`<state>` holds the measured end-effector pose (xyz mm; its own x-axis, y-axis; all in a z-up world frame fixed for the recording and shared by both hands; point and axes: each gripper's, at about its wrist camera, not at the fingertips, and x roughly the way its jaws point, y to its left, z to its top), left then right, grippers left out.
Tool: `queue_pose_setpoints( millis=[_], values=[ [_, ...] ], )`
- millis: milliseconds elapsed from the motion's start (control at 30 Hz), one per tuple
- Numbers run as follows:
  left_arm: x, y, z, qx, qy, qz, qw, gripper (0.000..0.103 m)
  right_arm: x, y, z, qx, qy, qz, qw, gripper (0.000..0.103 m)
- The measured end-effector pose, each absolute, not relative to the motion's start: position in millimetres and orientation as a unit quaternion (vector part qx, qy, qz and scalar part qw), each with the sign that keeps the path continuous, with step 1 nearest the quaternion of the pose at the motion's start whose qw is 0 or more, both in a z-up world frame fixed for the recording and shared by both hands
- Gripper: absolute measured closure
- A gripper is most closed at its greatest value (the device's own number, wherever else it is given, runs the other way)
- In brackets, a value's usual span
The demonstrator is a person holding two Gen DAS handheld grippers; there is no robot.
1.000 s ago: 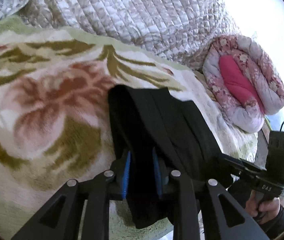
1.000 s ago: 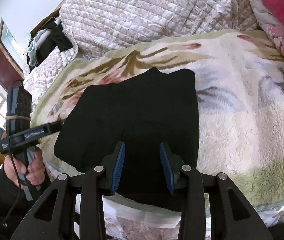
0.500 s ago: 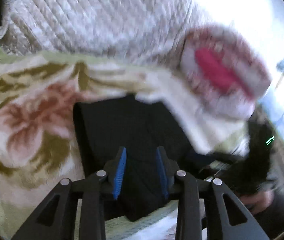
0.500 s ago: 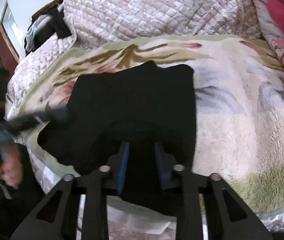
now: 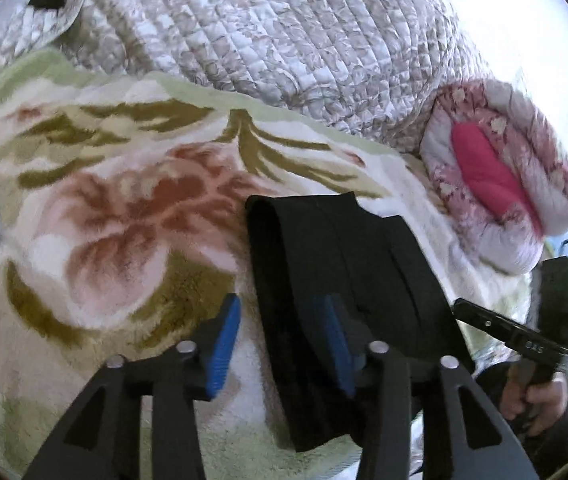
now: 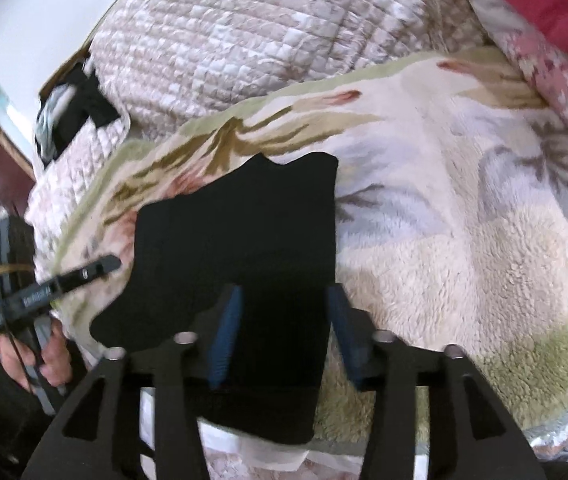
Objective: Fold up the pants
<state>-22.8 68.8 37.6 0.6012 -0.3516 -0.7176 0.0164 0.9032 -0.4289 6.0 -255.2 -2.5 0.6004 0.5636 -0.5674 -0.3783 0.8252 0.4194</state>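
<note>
Both hand-held grippers [image 5: 280,328] [image 6: 284,328] wide open over folded black pants [image 6: 244,248]

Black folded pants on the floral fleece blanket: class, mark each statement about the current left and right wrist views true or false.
1. The black folded pants lie on the floral fleece blanket. True.
2. The left hand-held gripper is shut on the pants. False: its jaws stand open.
3. The right hand-held gripper is open. True.
4. The pants are white. False: black.
5. A quilted beige bedspread lies beyond the blanket. True.
</note>
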Motion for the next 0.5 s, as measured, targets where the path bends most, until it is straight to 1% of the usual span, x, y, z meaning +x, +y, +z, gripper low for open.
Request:
queue_pose_setpoints(
  millis=[33,67,233,300,500],
  values=[
    [-22,68,36,-0.199,0.438,-0.11,0.87,0.05,11,-257,-5,0.139,0.364,0.27,0.88,0.053],
    [-21,66,33,-0.202,0.442,-0.114,0.867,0.049,13,-257,-6,0.143,0.368,0.274,0.877,0.053],
    [-6,54,12,-0.22,0.47,-0.13,0.845,0.049,28,-253,-16,0.152,0.39,0.289,0.861,0.053],
    [-3,53,7,-0.231,0.465,-0.137,0.843,0.046,32,-252,-15,0.157,0.391,0.298,0.856,0.052],
    [11,56,1,-0.252,0.457,-0.151,0.84,0.041,50,-248,-19,0.176,0.395,0.319,0.843,0.052]
  ],
)
